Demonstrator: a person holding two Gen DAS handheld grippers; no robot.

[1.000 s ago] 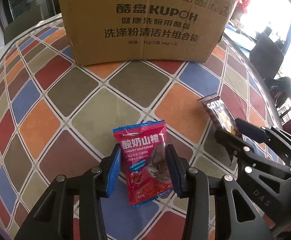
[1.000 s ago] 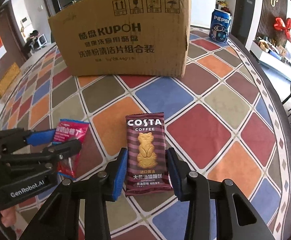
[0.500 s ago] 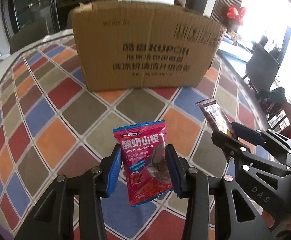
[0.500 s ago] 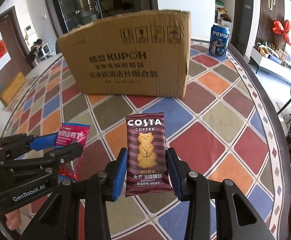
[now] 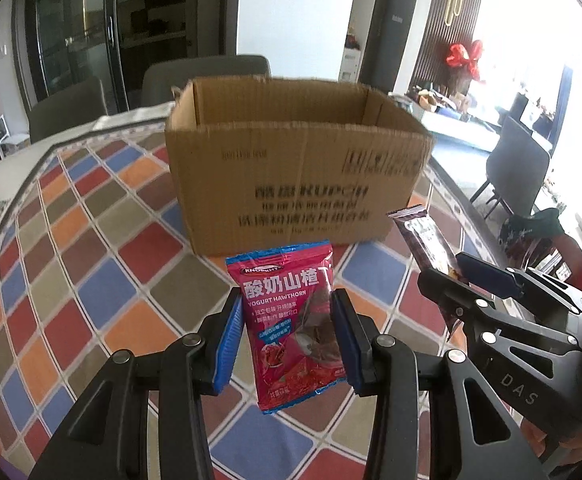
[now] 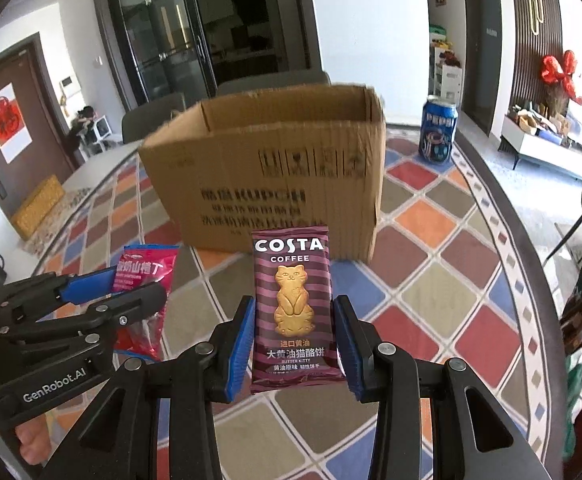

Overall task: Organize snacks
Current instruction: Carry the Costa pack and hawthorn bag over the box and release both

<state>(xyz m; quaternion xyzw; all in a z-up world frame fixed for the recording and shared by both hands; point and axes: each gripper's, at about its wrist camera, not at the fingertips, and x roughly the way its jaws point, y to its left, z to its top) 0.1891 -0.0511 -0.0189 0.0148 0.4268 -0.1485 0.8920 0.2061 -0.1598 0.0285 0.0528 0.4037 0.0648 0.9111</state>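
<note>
My left gripper [image 5: 287,344] is clamped on a red hawthorn packet [image 5: 291,320], held clear above the table [image 5: 91,264]. Just to its right, my right gripper [image 6: 295,344] is clamped on a brown Costa biscuit [image 6: 291,304], also lifted. Nothing stands between the jaws and the open cardboard box [image 5: 299,184] straight ahead; I cannot see its floor. Right of the box, farther back, stands a blue can [image 6: 438,130].

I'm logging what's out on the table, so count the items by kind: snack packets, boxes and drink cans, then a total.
Snack packets: 2, the red yogurt hawthorn packet and the Costa biscuit packet
Cardboard box: 1
Drink can: 1
Total: 4
</note>
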